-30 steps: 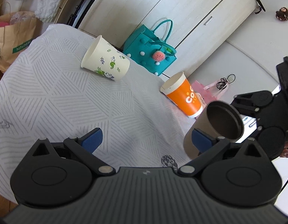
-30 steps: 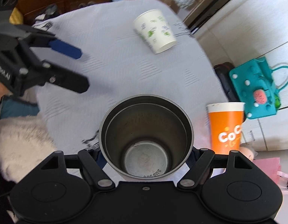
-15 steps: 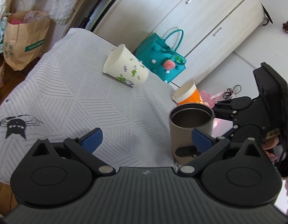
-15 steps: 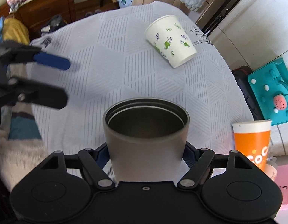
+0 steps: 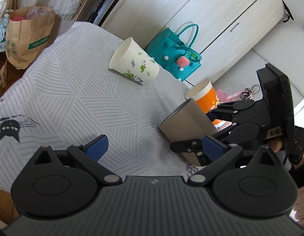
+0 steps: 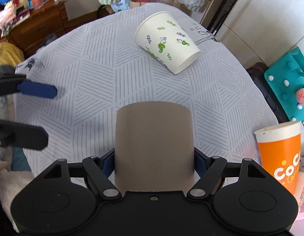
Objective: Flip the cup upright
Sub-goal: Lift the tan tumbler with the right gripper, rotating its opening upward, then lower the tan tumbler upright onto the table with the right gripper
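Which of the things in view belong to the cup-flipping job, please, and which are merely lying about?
Job:
- brown metal cup, clamped in the right gripper
- floral paper cup, on its side
- left gripper, open and empty

Lying about:
- orange cup, upright
- teal bag
- brown paper bag

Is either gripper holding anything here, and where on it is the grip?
The right gripper holds the brown metal cup, its fingers clamped on opposite sides of the lower body near the base. The left gripper is open and holds nothing.

The orange cup [image 6: 279, 157] reads "CoC"; right tool's [image 5: 203, 135] label "G-15".
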A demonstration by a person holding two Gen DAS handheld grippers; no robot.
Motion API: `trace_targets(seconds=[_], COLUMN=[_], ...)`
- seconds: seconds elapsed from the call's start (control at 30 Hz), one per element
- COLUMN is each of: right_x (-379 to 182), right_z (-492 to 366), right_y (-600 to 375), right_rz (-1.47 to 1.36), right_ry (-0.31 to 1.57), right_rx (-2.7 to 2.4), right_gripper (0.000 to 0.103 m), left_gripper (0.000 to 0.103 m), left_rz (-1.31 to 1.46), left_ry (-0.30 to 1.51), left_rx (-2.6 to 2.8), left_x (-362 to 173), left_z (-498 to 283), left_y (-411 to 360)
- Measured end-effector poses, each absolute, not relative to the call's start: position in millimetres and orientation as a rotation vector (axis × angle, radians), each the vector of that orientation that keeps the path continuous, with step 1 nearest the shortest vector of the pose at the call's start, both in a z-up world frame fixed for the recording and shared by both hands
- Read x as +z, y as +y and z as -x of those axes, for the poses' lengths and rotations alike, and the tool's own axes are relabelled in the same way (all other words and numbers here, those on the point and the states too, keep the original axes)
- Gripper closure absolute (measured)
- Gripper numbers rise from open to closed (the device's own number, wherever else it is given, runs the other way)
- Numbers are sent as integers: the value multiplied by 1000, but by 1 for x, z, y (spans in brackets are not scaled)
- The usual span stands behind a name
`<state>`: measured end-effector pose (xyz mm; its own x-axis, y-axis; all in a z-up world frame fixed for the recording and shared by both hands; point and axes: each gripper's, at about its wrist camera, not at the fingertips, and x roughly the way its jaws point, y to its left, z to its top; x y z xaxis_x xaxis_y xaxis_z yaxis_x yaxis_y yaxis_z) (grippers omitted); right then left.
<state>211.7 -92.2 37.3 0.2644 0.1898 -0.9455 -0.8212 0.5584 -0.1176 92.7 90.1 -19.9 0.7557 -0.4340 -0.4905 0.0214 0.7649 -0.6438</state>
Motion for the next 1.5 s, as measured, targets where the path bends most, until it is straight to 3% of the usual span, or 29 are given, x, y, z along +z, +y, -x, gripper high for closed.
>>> trace_targets(seconds=[0.23,0.8,1.17,1.3,1.5], right_x=[60,62,48,47,48], right_z=[-200,-204,-213,-203,-190], right_y=[-127,-151,-162,-175,-196], right_rz=[640,635,535,487,404], right_ry=[1034,984,1024,996,922], right_rx=[834,994,1032,1014,970], right_gripper=[16,16,21,22,22], left_gripper=[0,0,3,19,21], left_rz=[680,1009,990,966,844], left_ry=[721,765,769,773,702], left_rx=[-336,-252,-222,-258,-295], left_x=[-19,-37,-40,-41,-29], left_z=[-102,-139,-151,-152,-147], left_y=[62,31,17,14,-4])
